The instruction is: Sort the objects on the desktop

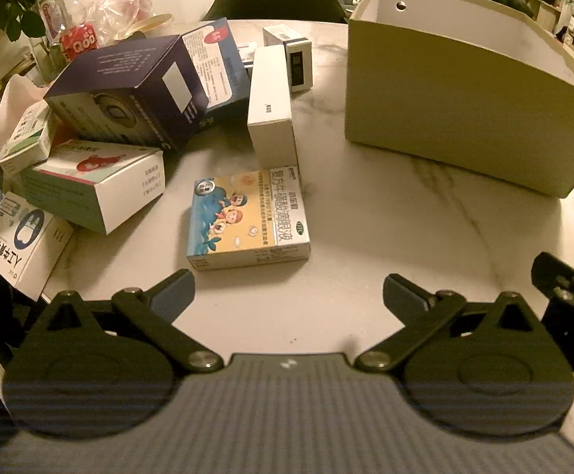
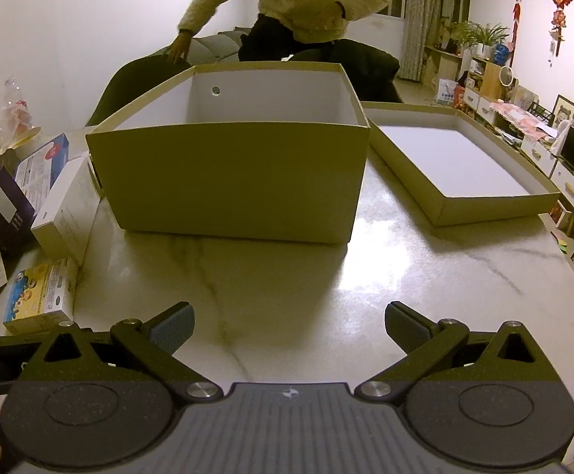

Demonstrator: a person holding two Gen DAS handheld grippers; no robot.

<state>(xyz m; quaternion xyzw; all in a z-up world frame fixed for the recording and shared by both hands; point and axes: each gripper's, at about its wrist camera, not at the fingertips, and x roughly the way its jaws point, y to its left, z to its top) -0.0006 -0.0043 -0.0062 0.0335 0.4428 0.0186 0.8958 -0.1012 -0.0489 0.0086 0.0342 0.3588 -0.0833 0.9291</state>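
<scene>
Just ahead of the left gripper (image 1: 289, 296), jaws spread wide and empty, lies the cartoon box (image 1: 247, 221), long axis crosswise; the right gripper (image 2: 289, 328), also open, faces the cardboard box (image 2: 231, 181).

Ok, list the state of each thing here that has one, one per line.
Left claw: open, holding nothing.
Right claw: open, holding nothing.
Big box: lid off, upright, nothing visible inside.
Lid: off, lying upside down right of the big box.
Cartoon box: closed, lying flat.
White box: closed, lying flat.
Dark blue box: closed, tipped over.
</scene>
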